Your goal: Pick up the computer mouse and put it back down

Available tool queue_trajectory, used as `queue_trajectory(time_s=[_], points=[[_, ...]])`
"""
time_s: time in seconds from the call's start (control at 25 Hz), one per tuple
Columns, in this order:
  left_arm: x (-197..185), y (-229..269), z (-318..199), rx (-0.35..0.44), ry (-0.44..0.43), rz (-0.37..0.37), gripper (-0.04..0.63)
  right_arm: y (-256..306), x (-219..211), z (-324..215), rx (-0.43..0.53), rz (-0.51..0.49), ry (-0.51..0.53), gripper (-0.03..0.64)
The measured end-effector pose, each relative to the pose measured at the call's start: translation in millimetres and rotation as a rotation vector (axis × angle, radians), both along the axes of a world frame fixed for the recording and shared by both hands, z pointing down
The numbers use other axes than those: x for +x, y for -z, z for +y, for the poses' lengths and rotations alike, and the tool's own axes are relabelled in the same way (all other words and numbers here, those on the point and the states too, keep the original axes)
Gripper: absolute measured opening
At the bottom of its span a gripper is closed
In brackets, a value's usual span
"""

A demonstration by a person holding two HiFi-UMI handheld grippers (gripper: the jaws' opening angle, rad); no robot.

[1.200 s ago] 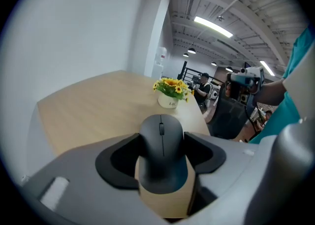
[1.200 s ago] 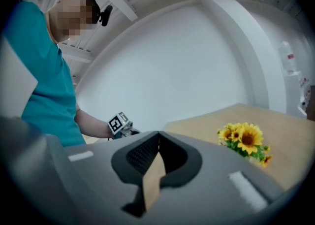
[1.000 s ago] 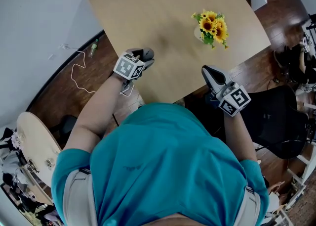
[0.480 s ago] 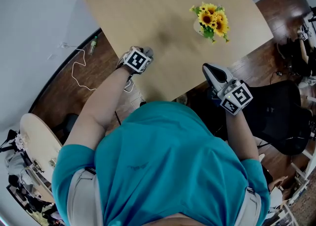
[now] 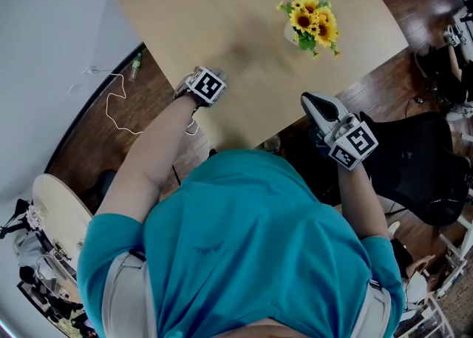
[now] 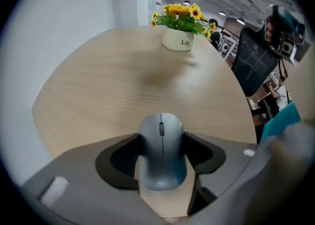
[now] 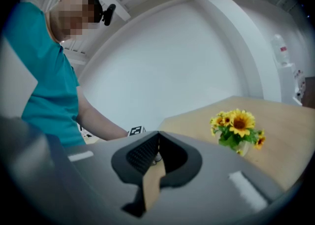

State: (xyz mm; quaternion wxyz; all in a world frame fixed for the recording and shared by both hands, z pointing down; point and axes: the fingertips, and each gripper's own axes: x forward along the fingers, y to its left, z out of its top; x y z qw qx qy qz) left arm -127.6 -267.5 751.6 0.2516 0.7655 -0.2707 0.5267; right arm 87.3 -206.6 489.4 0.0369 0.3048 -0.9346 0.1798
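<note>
Pale wood is filling most of the head view: a counter (image 5: 222,11) with a white pot of sunflowers (image 5: 307,26) standing near its far side. Near the counter's front edge, the left claw (image 6: 162,139) is pointing steeply down and gripping a grey computer mouse (image 6: 161,165) by its sides, jaws set wide, both pads pressing its flanks. Whether the mouse is touching the wood or hanging just above it, I cannot tell. The right claw (image 7: 157,135) is hovering off the counter's edge, roughly level, jaw tips meeting on nothing. A black office chair (image 5: 414,174) is standing nearby.
</note>
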Motion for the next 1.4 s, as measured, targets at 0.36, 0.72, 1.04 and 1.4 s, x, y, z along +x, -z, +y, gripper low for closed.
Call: queue_trajectory(time_s=[0.36,0.72,1.04,1.4], points=[[-9.5,5.4,-5.5,0.027,-0.007,-0.069,0.369,-0.8,4.3,1.6,-0.004,-0.008,-0.012,0.003],[9.1,70.3,-12.3,0.136,0.083,0.142,0.366,4.3,15.0,-0.7,0.011,-0.021,-0.013,0.003],[3.3,175.4,8.3,0.367,0.242,0.371,0.109,16.2,28.9,-0.2,0.059,-0.054,0.027,0.003],[10.6,299.9,71.9,0.689,0.403,0.670,0.005,29.7,49.2,22.3,0.121,-0.064,0.124,0.003]])
